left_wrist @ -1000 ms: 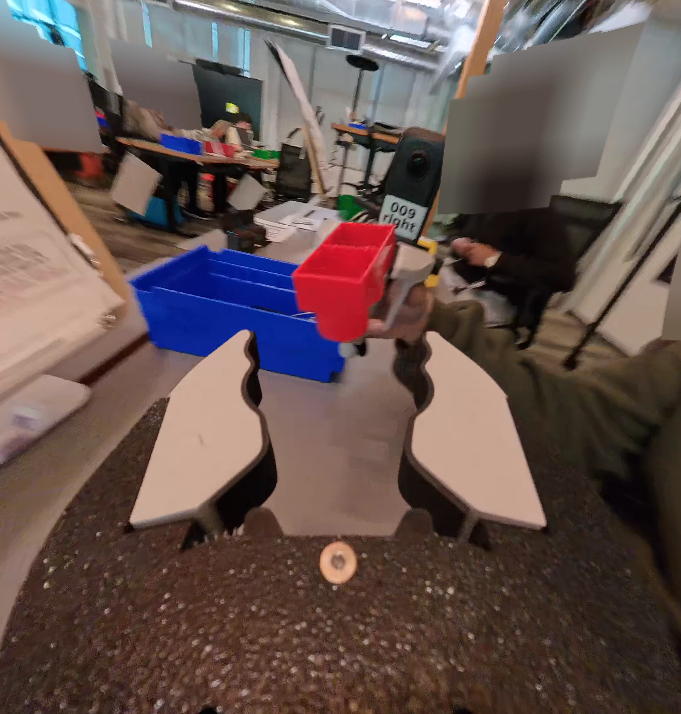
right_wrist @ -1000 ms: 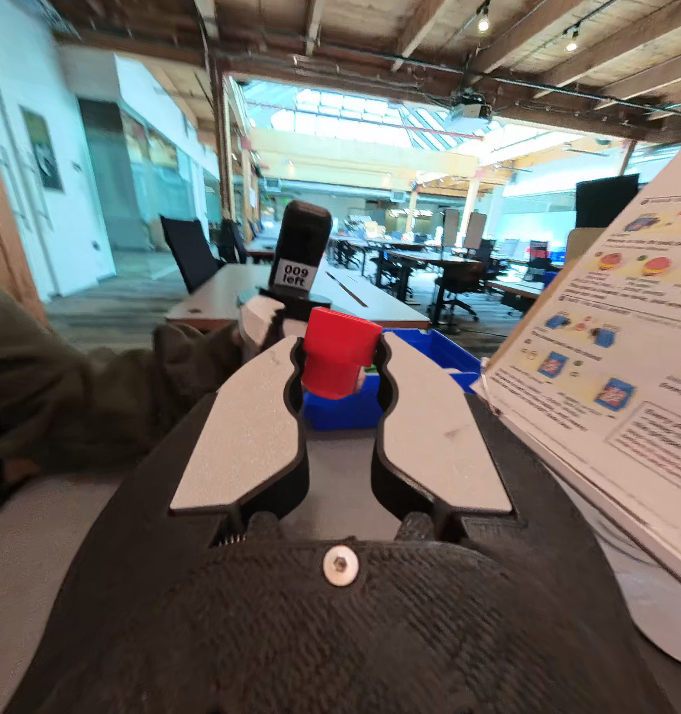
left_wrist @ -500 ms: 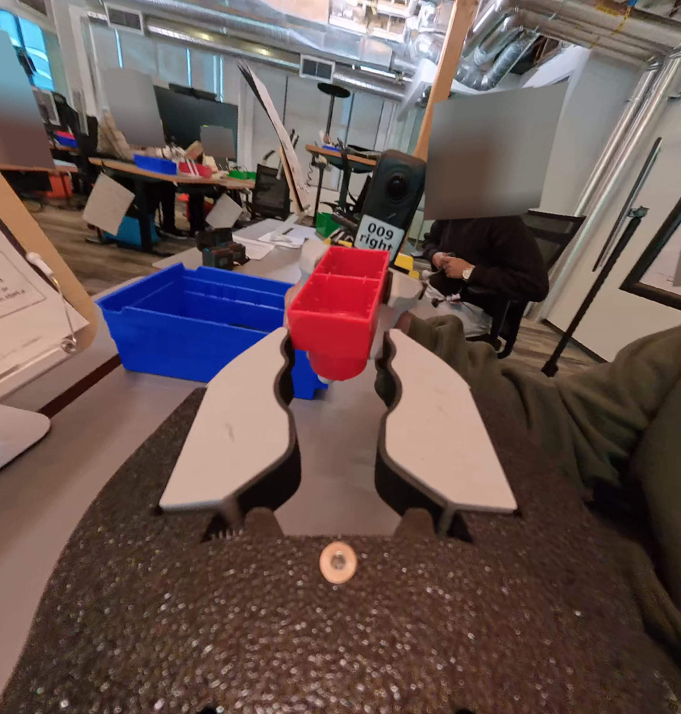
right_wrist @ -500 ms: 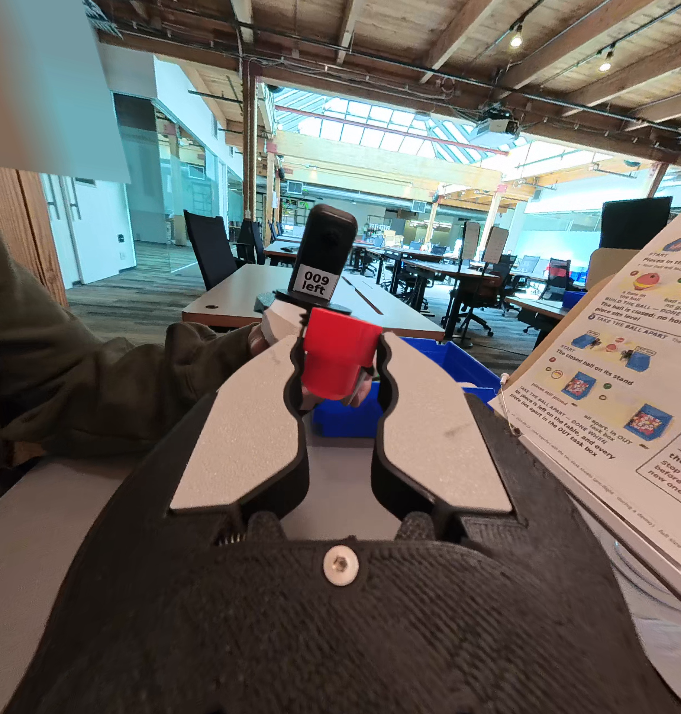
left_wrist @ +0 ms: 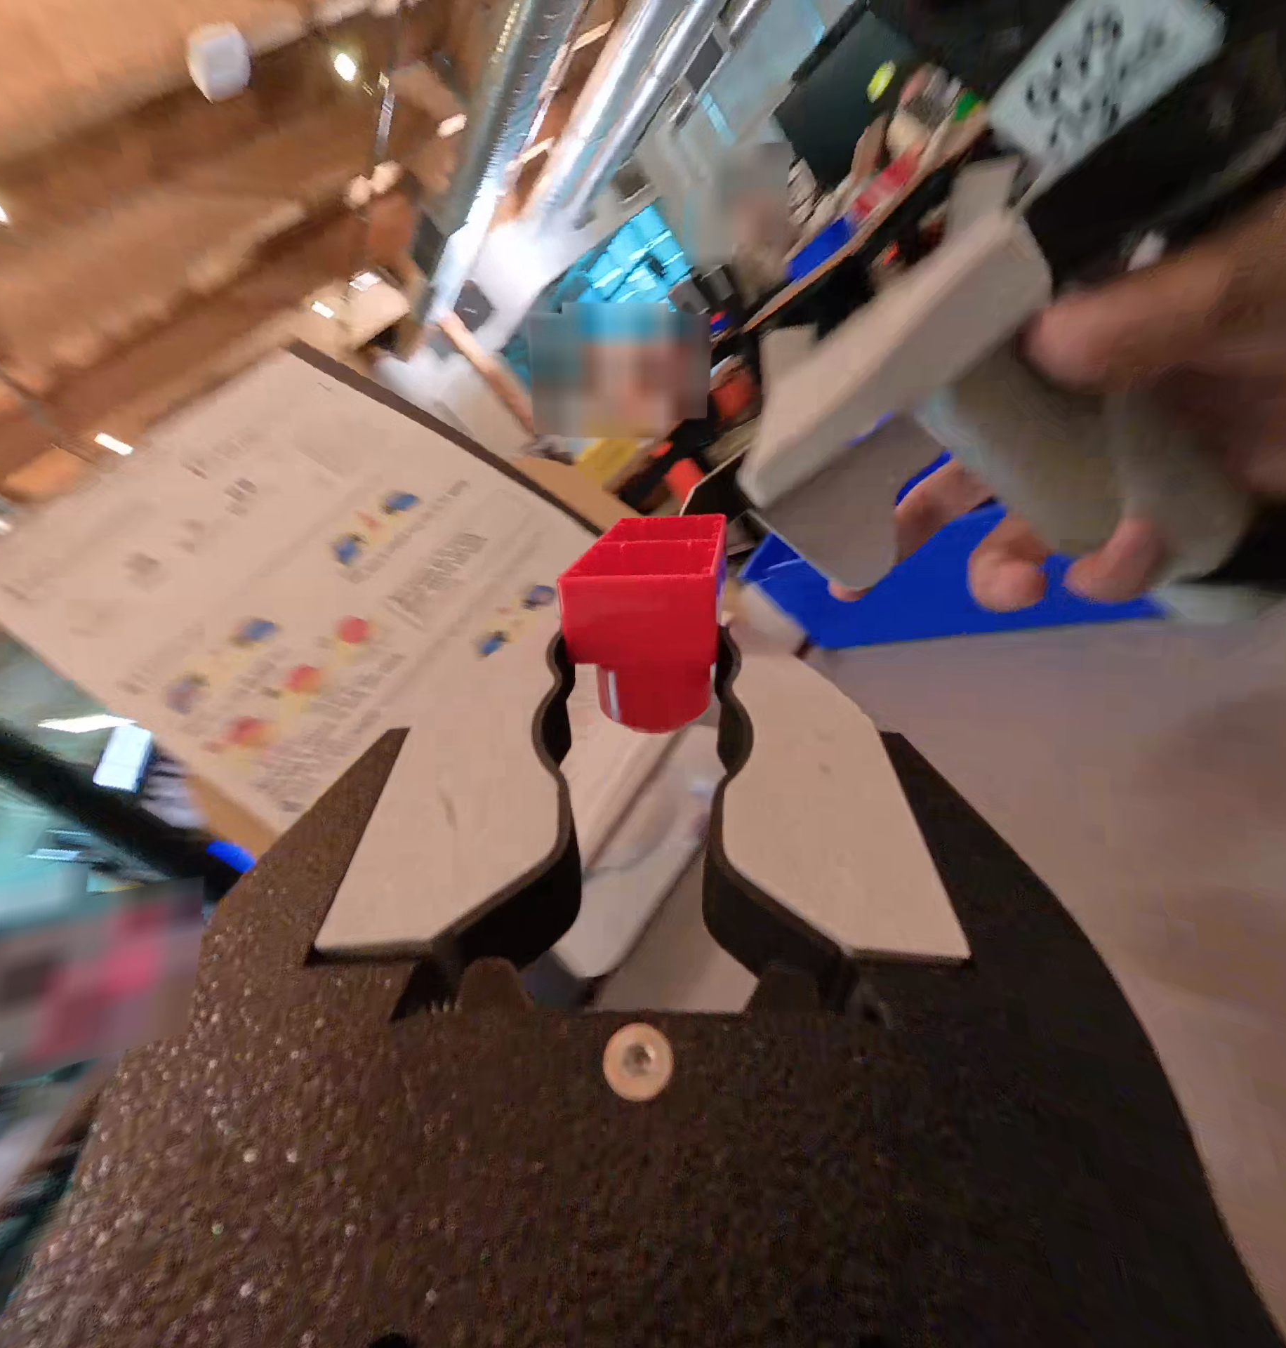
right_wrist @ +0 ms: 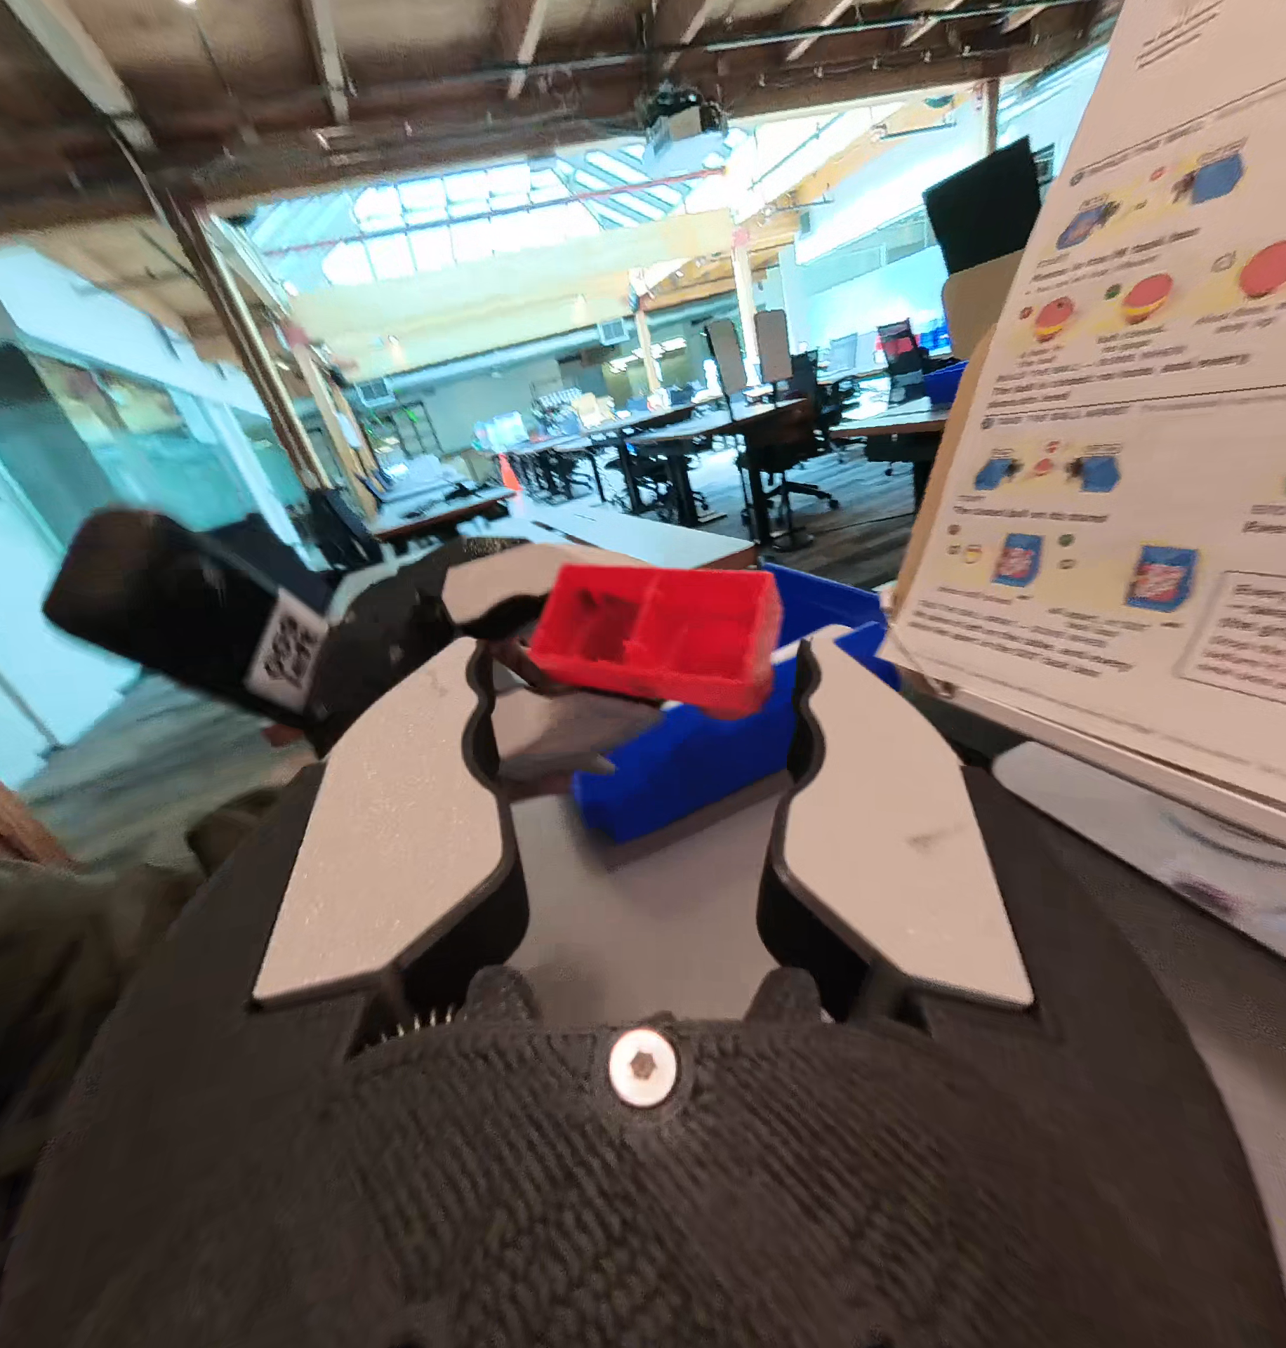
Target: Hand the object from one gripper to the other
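The red two-compartment block (left_wrist: 640,620) sits clamped by its round stub between the tips of my left gripper (left_wrist: 640,656), which is shut on it. In the right wrist view the block (right_wrist: 662,634) is tilted, held by the left gripper's fingers (right_wrist: 490,580) coming in from the left. My right gripper (right_wrist: 644,656) is open wide, its jaws spread on either side of the block and not touching it. In the left wrist view the right gripper (left_wrist: 830,496) is at the upper right, held by a hand and apart from the block.
A blue bin (right_wrist: 684,773) stands on the grey table (right_wrist: 647,912) just beyond the grippers; it also shows in the left wrist view (left_wrist: 917,598). A printed instruction sheet on a stand (right_wrist: 1136,438) rises at the right. Office desks and chairs are far behind.
The right gripper has opened and let go of the red block. The left gripper has shut on it and swung away with it, tilting; both views are motion blurred.
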The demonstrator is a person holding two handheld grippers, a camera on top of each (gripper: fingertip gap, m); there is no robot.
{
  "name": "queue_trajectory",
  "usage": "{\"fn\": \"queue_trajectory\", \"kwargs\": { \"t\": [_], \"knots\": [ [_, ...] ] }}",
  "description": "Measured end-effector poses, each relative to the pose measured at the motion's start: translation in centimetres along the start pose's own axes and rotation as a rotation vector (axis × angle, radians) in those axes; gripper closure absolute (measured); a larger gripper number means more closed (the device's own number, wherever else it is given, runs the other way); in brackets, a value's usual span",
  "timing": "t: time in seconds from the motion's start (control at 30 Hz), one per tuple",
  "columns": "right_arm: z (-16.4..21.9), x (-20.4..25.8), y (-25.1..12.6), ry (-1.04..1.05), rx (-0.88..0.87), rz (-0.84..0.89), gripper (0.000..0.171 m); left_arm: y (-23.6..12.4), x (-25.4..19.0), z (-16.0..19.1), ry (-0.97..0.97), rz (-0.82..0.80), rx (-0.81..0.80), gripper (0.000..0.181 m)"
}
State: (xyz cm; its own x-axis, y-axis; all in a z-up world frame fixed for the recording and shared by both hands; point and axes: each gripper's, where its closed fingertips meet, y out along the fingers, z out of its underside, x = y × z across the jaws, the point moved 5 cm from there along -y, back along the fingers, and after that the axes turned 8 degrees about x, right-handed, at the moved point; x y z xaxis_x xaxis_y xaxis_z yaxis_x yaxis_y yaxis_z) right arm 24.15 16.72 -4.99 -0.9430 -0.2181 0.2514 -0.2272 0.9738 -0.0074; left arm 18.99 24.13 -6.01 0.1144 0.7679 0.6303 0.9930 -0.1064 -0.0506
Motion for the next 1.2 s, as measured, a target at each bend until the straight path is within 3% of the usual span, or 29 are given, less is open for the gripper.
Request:
{"fn": "queue_trajectory", "kwargs": {
  "t": [0.03, 0.13, 0.27, 0.33, 0.43, 0.6, 0.8, 1.07, 1.2],
  "knots": [
    [0.0, 0.3, 0.3, 0.016, -0.001, -0.011, 0.093, 0.1, -0.2, 0.0, 0.103, -0.063, 0.016, 0.145],
    [0.5, -0.3, 0.7, -0.045, 0.061, 0.114, 0.087, 0.6, -1.3, 0.1, 0.333, -0.159, 0.044, 0.145],
    [1.1, -1.0, 0.8, -0.129, 0.141, 0.235, 0.085, 0.8, -1.8, -0.1, 0.44, -0.231, 0.069, 0.145],
    [0.9, -0.6, 0.7, -0.203, 0.123, 0.23, 0.106, 0.9, -1.7, 0.1, 0.476, -0.263, 0.084, 0.145],
    [1.1, -0.3, 0.5, -0.291, 0.168, 0.176, 0.106, 0.7, -2.1, 0.2, 0.468, -0.205, 0.049, 0.145],
    [1.1, -0.4, -0.3, -0.218, 0.101, 0.071, 0.105, 0.6, -2.6, -0.6, 0.449, -0.186, 0.017, 0.146],
    [1.8, -0.2, -0.6, -0.243, 0.184, 0.055, 0.076, -0.2, -3.2, -1.3, 0.518, -0.124, -0.077, 0.146],
    [2.2, 0.6, -0.2, -0.323, 0.246, 0.012, 0.096, -0.3, -3.5, -1.0, 0.556, -0.075, -0.063, 0.146],
    [2.0, 0.2, -0.9, -0.403, 0.218, 0.007, 0.096, -0.2, -3.6, -0.9, 0.4, 0.01, -0.073, 0.141]
  ]
}}
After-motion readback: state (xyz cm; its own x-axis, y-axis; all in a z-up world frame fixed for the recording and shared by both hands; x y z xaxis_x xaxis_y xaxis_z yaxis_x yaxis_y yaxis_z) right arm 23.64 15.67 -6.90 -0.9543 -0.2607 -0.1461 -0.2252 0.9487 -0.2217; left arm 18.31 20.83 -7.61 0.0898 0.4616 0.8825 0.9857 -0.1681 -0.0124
